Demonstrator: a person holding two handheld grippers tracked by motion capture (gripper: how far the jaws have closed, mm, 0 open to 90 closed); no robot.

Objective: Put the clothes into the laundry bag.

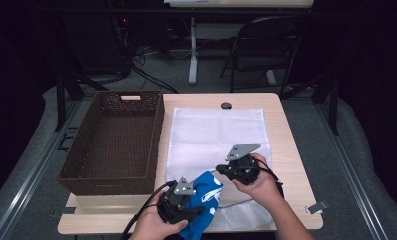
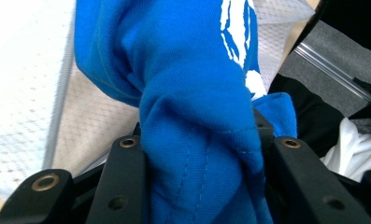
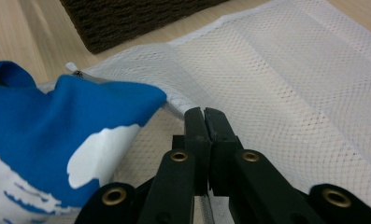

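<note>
Your mesh bag (image 1: 218,132) lies flat on the worktop (image 1: 286,150), stretching away from both tools. Its zippered mouth edge is at your right tool (image 3: 204,114), which is clenched on that edge. The blue shirt (image 1: 202,197) hangs bunched in your left tool (image 2: 199,140), grasped, just left of that mouth. So the shirt goes rightward into the opening.
</note>
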